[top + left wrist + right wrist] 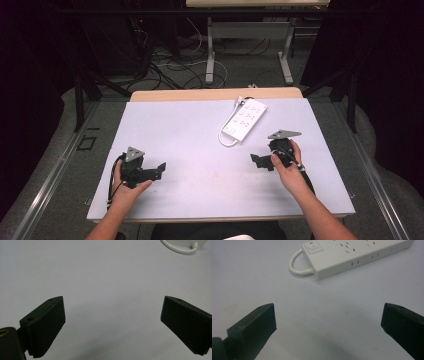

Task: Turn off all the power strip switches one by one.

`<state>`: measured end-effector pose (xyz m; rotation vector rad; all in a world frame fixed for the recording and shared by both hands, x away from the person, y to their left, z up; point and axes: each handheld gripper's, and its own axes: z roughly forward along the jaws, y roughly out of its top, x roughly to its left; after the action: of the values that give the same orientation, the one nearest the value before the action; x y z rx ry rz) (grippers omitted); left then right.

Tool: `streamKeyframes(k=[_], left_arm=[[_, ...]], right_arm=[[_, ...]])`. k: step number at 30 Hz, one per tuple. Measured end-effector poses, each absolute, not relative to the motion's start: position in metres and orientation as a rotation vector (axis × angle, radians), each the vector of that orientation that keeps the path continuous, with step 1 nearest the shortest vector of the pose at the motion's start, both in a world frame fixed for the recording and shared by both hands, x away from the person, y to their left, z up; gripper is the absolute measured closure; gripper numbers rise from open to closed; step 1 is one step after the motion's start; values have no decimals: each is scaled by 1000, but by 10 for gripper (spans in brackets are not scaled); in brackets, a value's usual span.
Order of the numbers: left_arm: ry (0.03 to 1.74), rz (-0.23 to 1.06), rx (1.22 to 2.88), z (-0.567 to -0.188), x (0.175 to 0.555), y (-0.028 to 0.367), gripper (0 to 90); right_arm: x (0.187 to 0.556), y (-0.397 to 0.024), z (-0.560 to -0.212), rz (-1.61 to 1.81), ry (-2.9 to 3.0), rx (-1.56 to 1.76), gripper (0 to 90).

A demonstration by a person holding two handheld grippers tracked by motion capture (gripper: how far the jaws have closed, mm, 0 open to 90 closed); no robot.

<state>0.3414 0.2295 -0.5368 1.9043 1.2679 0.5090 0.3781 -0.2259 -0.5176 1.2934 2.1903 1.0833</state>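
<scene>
Power strip, right claw (gaping), apart

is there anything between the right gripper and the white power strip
Nothing visible. In the right gripper view the right gripper has its jaws wide apart, with bare table between it and the power strip. The looped cord sits at the strip's near end.

A power strip lies on the worktop, far and right of centre. The left tongs sit near left, the right tongs near right.
</scene>
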Motion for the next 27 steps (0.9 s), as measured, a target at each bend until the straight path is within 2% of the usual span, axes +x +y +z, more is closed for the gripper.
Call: streamKeyframes(k=[11, 27], left_arm=[[1271, 514, 1897, -536, 341, 230, 56], [1272, 521, 1903, -535, 341, 232, 56]], right_arm=[[351, -253, -535, 947, 2171, 1274, 0], [353, -251, -551, 980, 2158, 1325, 0]])
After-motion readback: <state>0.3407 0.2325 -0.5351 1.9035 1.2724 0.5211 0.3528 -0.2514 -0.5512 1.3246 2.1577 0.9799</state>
